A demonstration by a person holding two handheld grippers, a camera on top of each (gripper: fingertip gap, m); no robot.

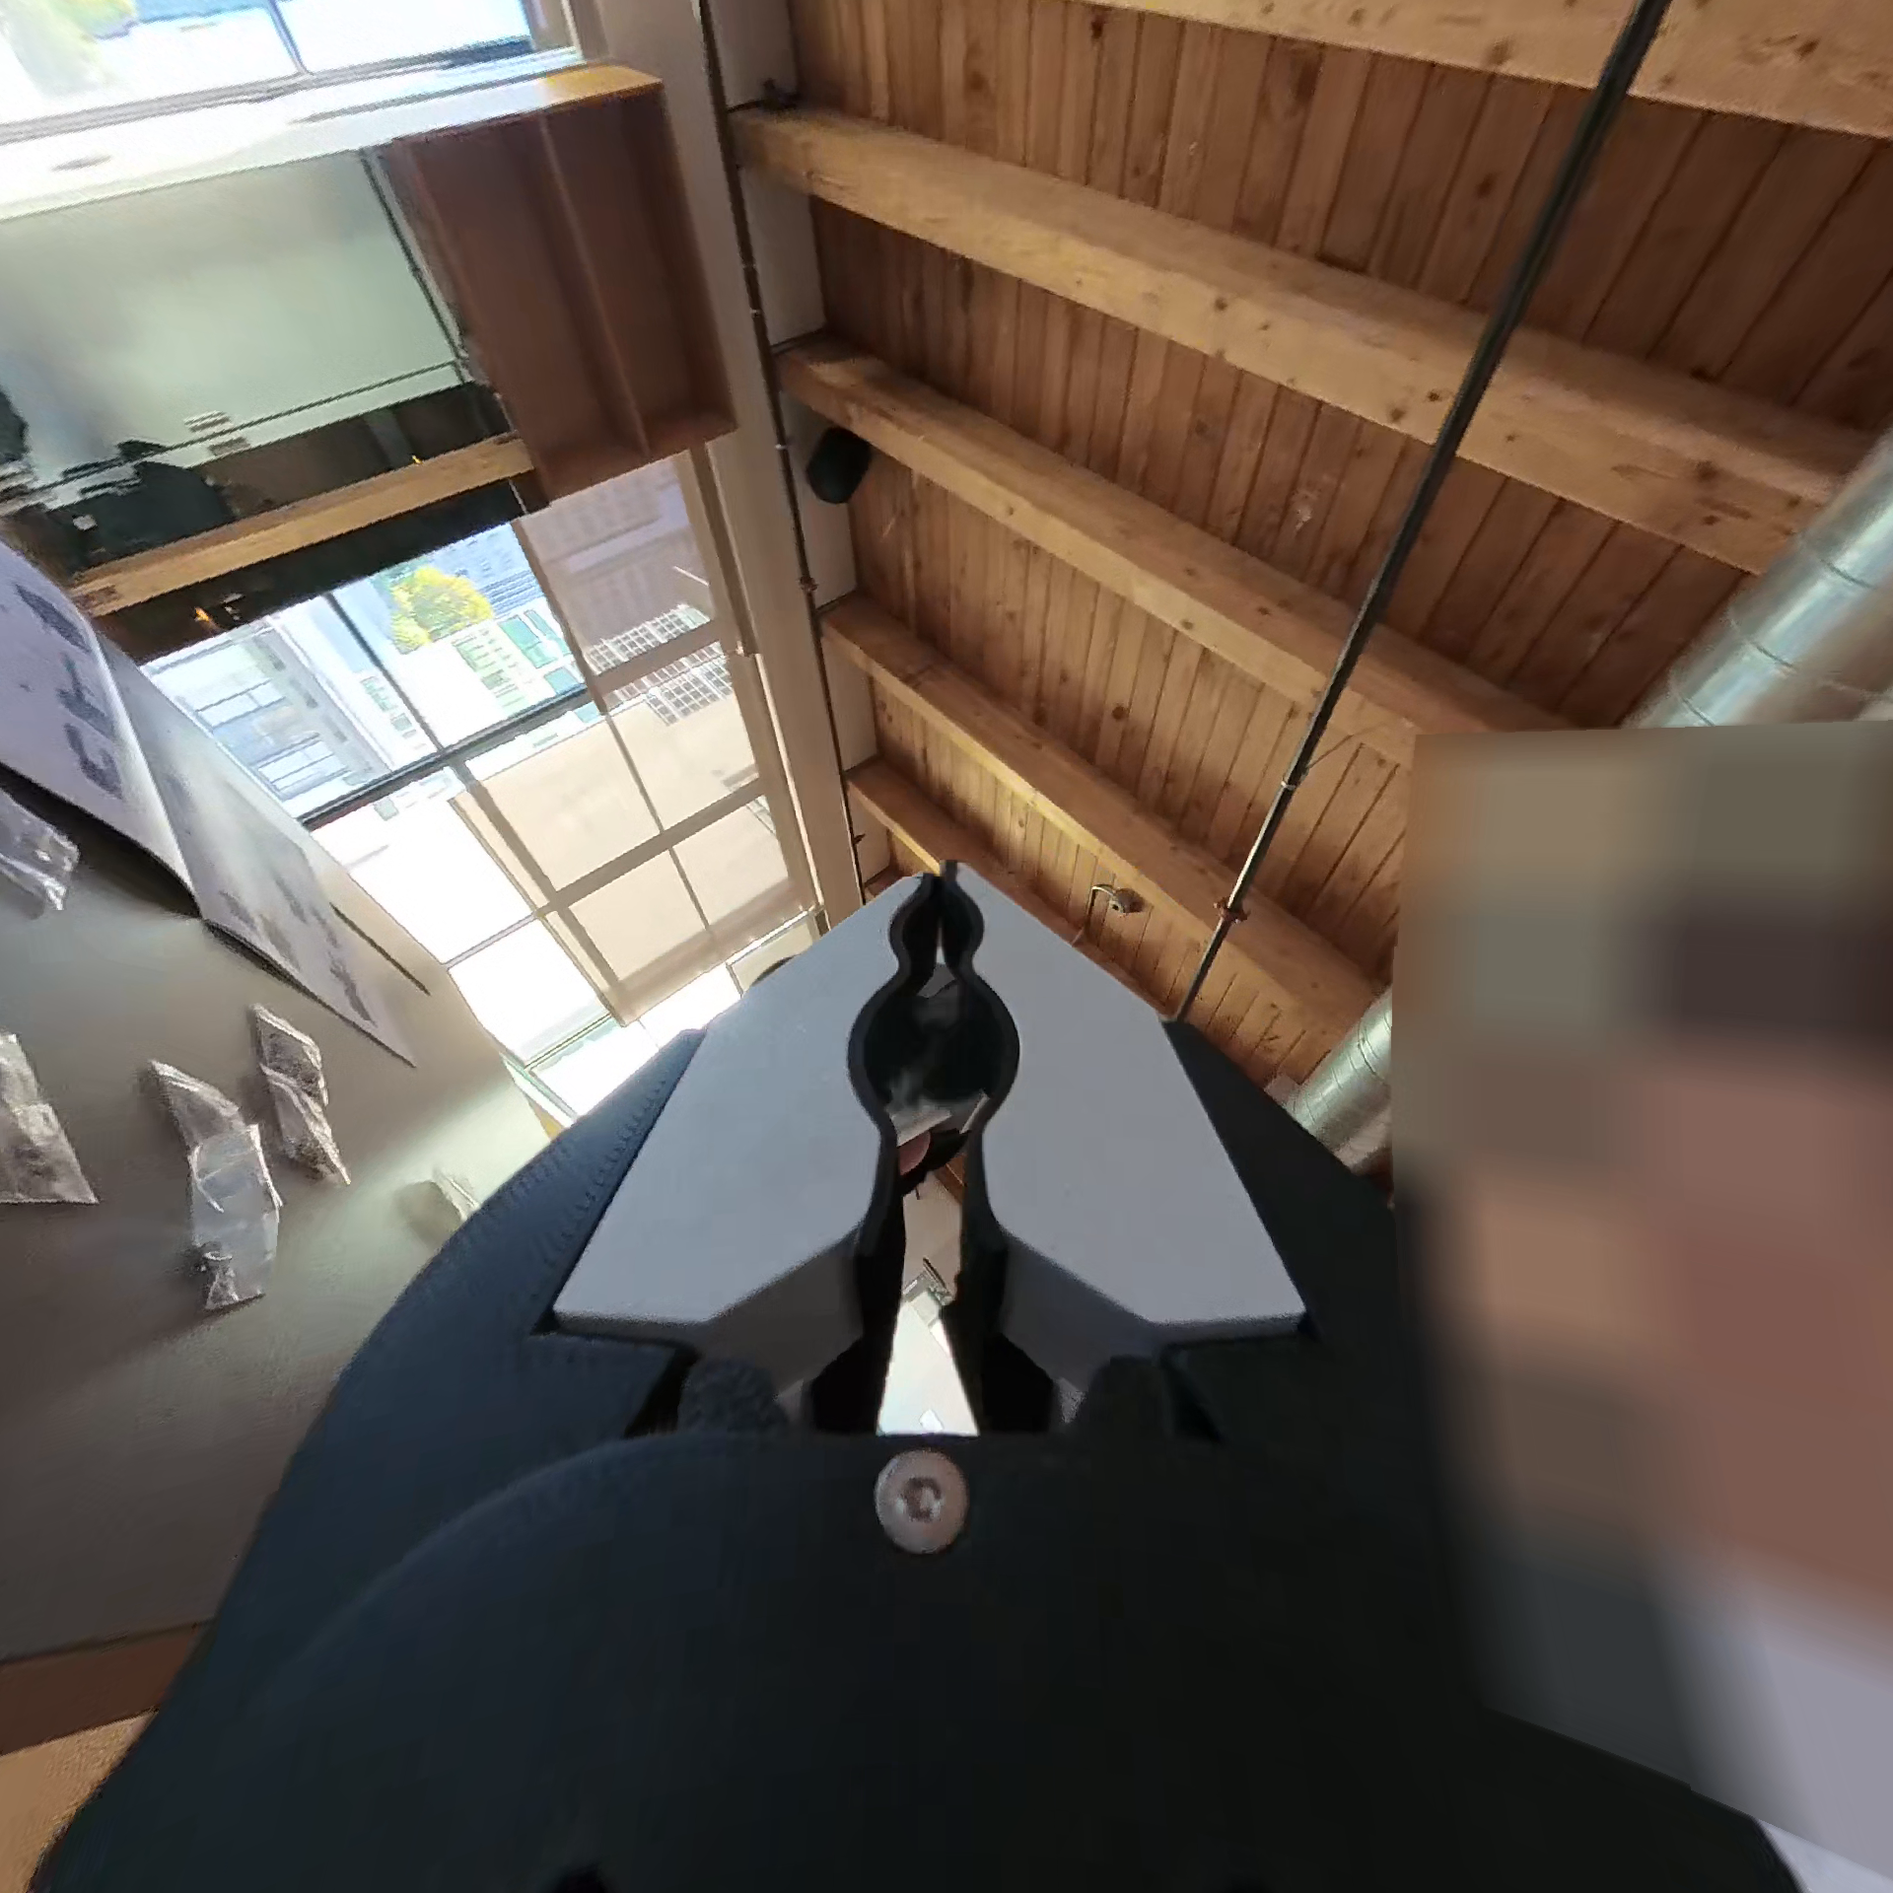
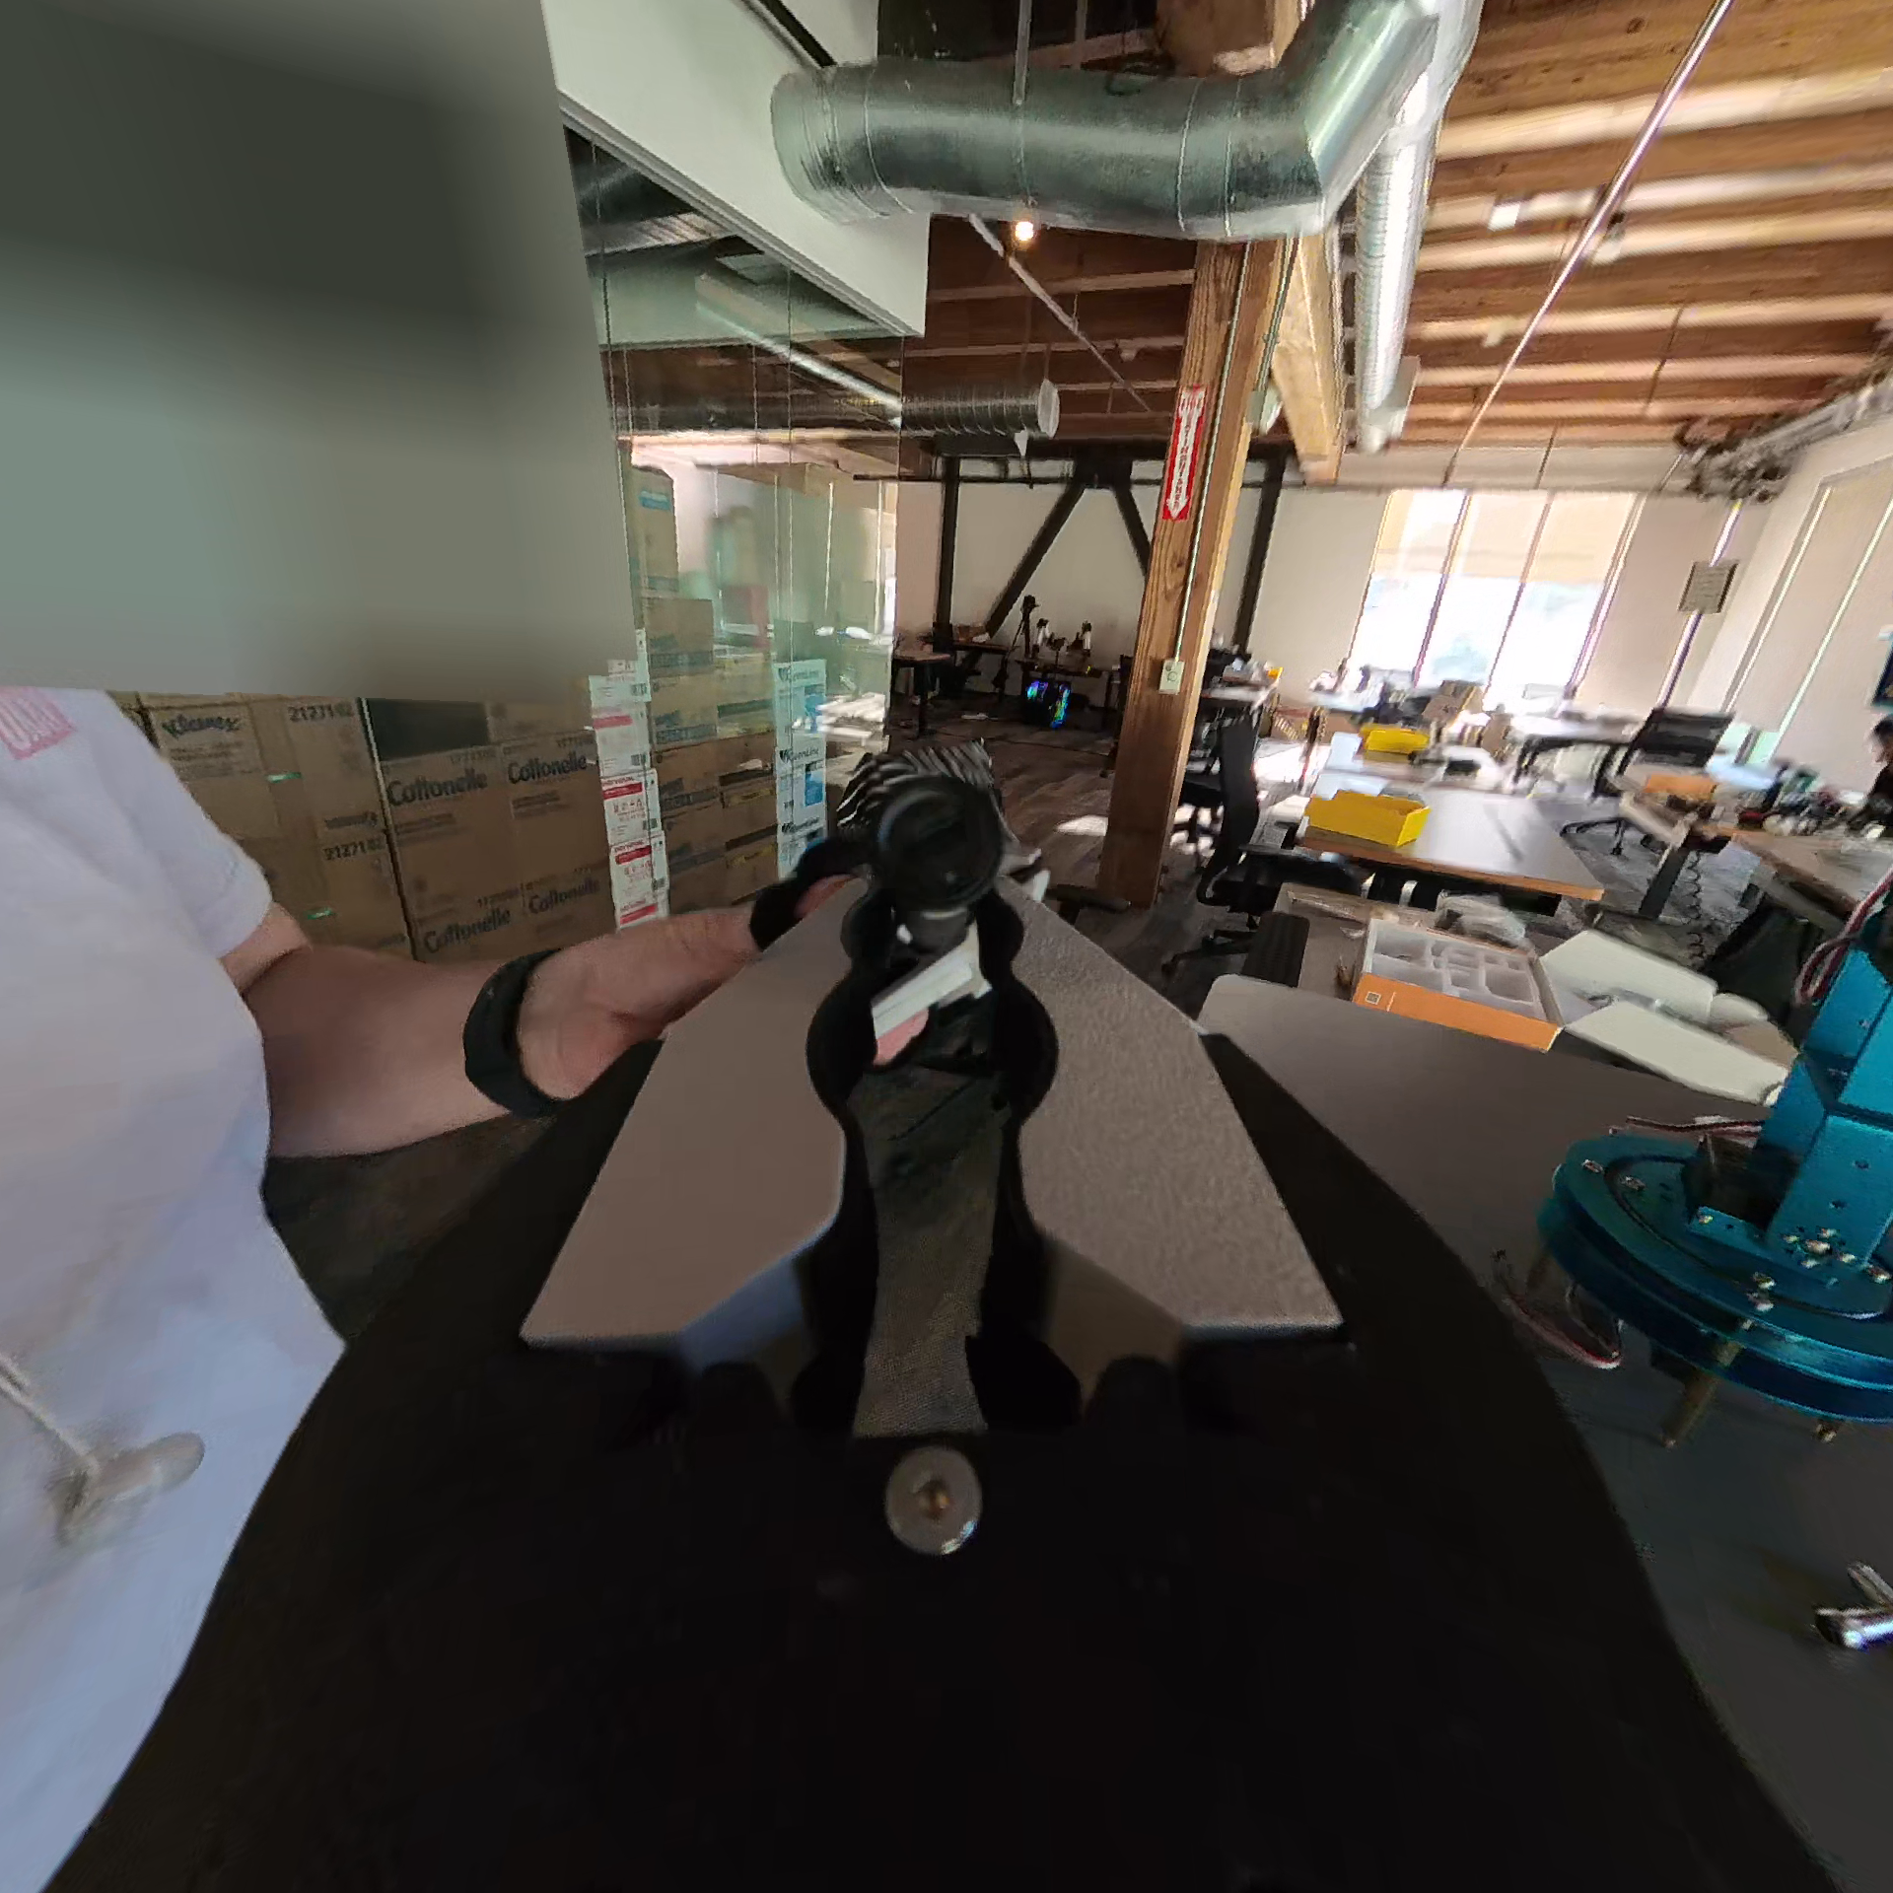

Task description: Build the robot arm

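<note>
My left gripper (image 1: 948,889) points up at the wooden ceiling with its fingertips closed together. A small white piece (image 1: 927,1111) shows in the gap between its fingers; I cannot tell whether it is gripped. My right gripper (image 2: 934,901) is held level and is closed around a black cylindrical object (image 2: 937,855), whose round end faces the camera. A small white block (image 2: 927,999) sits just below the cylinder between the fingers. A person's hand (image 2: 625,999) with a black wrist strap reaches in from the left to the right gripper's tip.
Several clear bags of small parts (image 1: 220,1178) and printed sheets (image 1: 205,819) lie on the grey table (image 1: 154,1434). A blue robot base (image 2: 1741,1229) and a metal part (image 2: 1859,1618) are on the table at right. The person's white shirt (image 2: 113,1127) is close on the left. The left gripper's tips are roughly 7 centimeters from the right gripper's.
</note>
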